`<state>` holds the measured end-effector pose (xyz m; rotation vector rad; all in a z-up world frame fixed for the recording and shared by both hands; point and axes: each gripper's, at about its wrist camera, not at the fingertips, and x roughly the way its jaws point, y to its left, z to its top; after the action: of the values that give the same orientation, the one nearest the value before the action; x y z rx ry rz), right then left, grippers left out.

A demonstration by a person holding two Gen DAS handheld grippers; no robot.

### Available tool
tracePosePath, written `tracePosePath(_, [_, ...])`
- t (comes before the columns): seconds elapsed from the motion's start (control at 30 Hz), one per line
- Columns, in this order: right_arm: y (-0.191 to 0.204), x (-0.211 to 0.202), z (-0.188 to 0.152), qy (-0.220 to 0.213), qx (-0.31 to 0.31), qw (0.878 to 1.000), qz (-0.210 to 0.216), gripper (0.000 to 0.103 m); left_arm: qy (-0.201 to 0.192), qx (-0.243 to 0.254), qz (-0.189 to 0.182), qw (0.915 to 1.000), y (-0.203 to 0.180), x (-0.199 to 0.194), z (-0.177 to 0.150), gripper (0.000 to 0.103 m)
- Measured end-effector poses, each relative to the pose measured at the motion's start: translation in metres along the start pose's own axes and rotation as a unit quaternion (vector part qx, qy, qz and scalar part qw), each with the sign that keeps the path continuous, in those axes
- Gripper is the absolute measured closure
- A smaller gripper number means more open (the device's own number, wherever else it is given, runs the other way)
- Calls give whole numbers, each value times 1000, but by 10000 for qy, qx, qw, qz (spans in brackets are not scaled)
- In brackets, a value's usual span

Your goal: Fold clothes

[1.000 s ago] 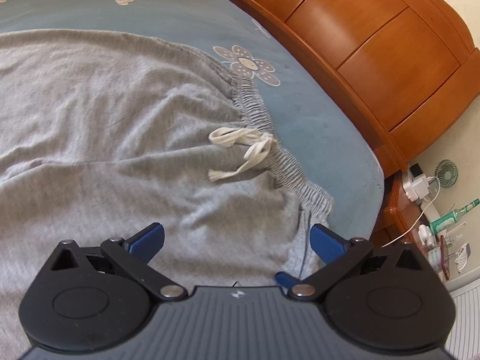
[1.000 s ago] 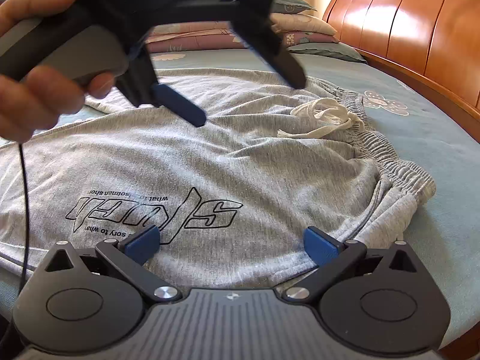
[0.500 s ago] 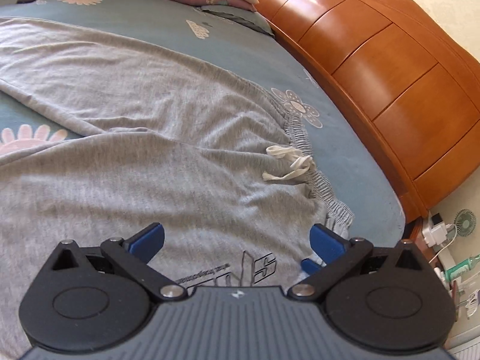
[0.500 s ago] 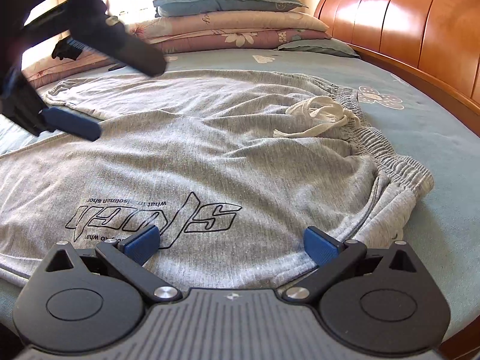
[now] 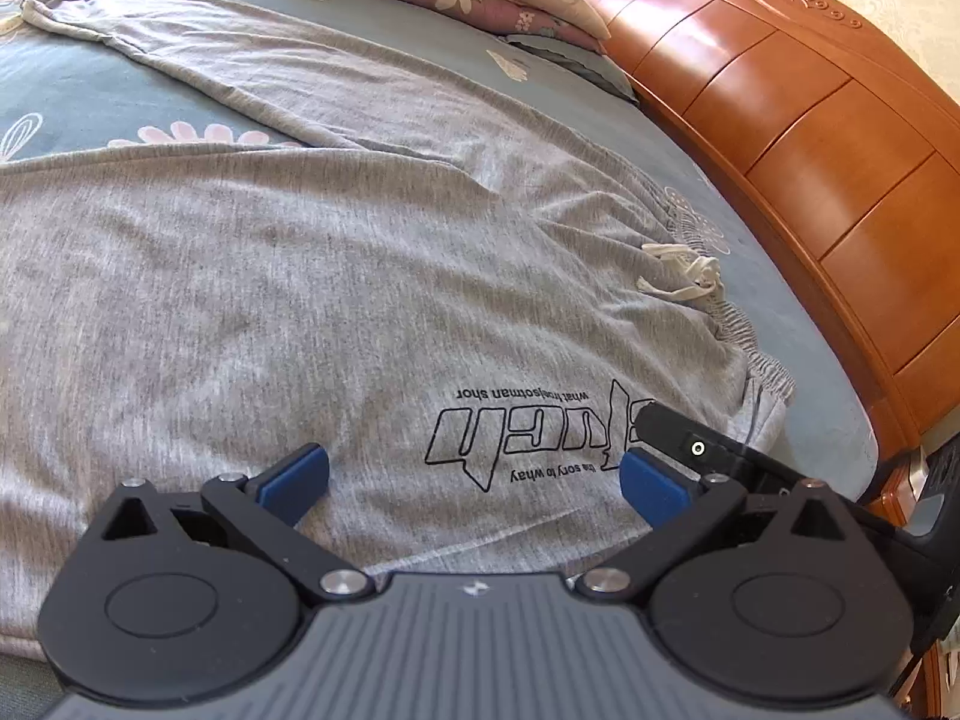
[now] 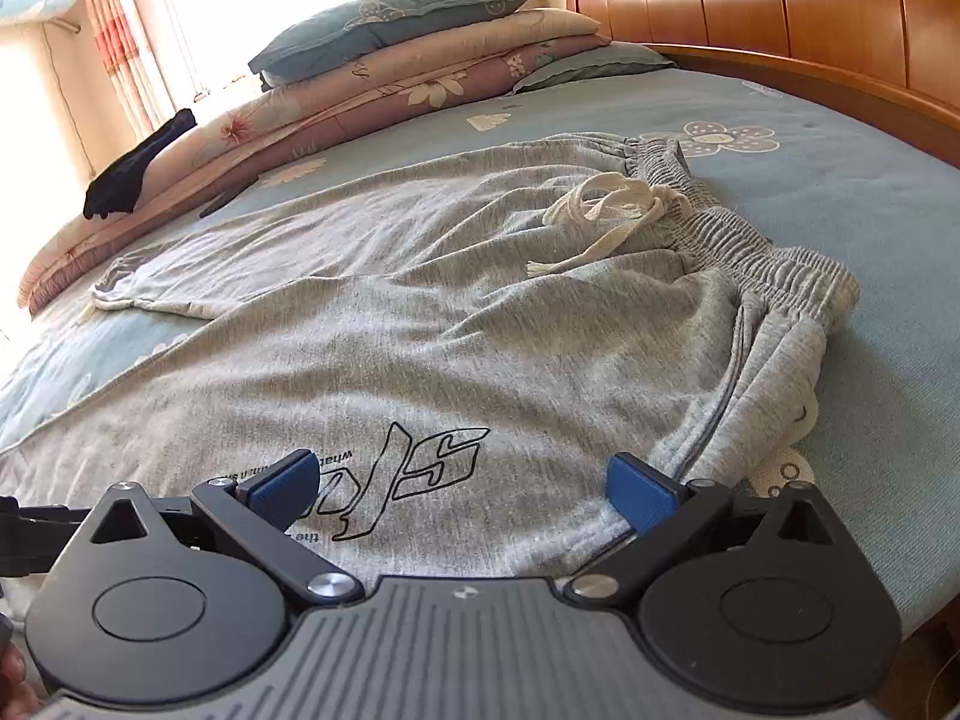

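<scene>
Grey jersey sweatpants (image 6: 456,330) with a black printed logo are spread flat on the blue flowered bed sheet (image 6: 840,192), waistband toward the wooden headboard (image 6: 810,6). Both the left hand-held gripper (image 5: 474,477) and the right hand-held gripper (image 6: 459,483) are held released, nothing grasped, above the hem nearest the logo. If only the top layer is pinched, the fold may be skewed; the loose cream drawstring (image 6: 606,210) beside the waistband could be trapped in the fold.

Grey sweatpants (image 6: 456,324) are lying flat, legs spreading toward nine o'clock, white drawstring (image 6: 606,210) at one o'clock.
</scene>
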<state>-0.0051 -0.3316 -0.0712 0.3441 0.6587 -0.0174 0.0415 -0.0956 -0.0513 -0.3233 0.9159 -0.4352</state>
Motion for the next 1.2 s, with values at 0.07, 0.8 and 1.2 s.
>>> tracePosePath(0.07, [-8, -3, 0, -82, 315, 9993, 163, 0, -42, 22, 8, 10000, -1, 0, -1, 1])
tracePosePath(0.8, [7, 5, 11, 229, 974, 9935, 534, 0, -388, 478, 895, 9941, 99, -37, 258, 1])
tracePosePath(1.2, [38, 30, 15, 273, 40, 9995, 125, 0, -292, -597, 1214, 9904, 236, 107, 347, 1])
